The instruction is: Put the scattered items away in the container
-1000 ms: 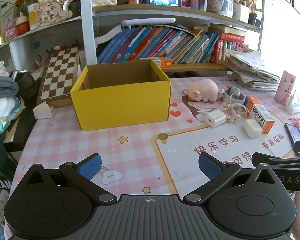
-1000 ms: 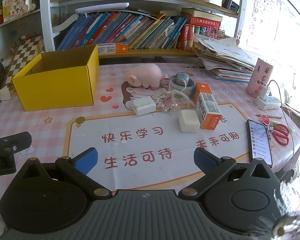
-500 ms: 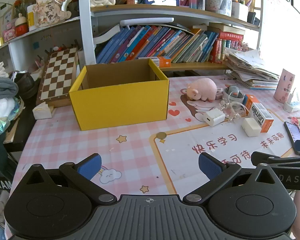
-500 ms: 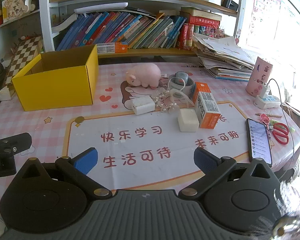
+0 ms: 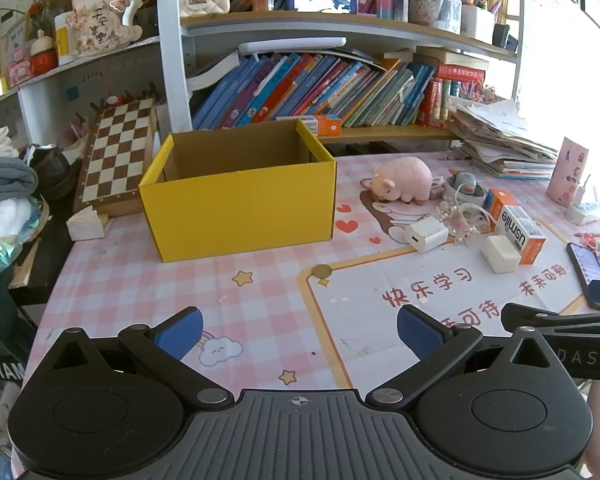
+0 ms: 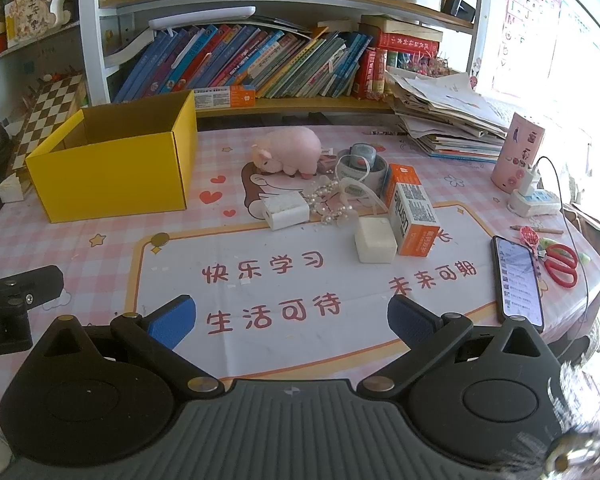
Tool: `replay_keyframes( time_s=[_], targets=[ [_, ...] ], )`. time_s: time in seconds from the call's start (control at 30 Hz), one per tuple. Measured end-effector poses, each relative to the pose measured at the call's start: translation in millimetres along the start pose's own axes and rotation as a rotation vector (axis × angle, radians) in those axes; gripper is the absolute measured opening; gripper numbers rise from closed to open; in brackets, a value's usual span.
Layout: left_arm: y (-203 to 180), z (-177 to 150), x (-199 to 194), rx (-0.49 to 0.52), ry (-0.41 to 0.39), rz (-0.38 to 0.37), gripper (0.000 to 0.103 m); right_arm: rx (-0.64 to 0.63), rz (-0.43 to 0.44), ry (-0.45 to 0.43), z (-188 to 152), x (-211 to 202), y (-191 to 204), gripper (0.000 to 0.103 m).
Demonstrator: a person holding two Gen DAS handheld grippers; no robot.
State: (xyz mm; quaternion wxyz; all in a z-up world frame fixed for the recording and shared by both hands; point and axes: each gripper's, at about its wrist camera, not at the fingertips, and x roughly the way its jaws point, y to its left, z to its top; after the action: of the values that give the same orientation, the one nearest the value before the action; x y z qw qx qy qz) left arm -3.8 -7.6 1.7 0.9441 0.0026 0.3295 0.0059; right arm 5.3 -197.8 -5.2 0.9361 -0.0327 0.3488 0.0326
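An open yellow cardboard box (image 5: 240, 208) (image 6: 116, 176) stands on the pink checked tablecloth, with nothing visible inside. To its right lie a pink plush pig (image 5: 406, 178) (image 6: 290, 154), a white charger cube (image 5: 426, 234) (image 6: 286, 211), a white block (image 5: 500, 254) (image 6: 374, 240), an orange-and-white carton (image 5: 518, 226) (image 6: 414, 210), a pearl strand (image 6: 332, 204) and tape rolls (image 6: 360, 164). My left gripper (image 5: 300, 334) is open over the near cloth, holding nothing. My right gripper (image 6: 292, 320) is open too, short of the items.
A coin (image 5: 321, 271) lies near the mat's corner. A phone (image 6: 518, 280) and red scissors (image 6: 562, 264) rest at the right edge. A chessboard (image 5: 118, 156) leans behind the box. Stacked papers (image 6: 448, 120) and bookshelves line the back.
The left gripper's view has shifted slightly, with the box and items drifting a little left. The right gripper has barely moved. Both stay open.
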Motion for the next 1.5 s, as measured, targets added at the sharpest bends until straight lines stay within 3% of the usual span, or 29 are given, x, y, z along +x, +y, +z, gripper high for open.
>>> replay_keyframes(
  time_s=[1.1,1.5],
  targets=[
    [8.8,-0.4,6.3,-0.011,0.013,-0.029,0.103,-0.012,-0.009,0.022,0.7,7.1,10.2,0.103],
    [11.9,-0.1,11.4,-0.019,0.024,-0.077,0.103,-0.019,-0.020,0.028,1.8,7.8,12.7,0.103]
  ],
)
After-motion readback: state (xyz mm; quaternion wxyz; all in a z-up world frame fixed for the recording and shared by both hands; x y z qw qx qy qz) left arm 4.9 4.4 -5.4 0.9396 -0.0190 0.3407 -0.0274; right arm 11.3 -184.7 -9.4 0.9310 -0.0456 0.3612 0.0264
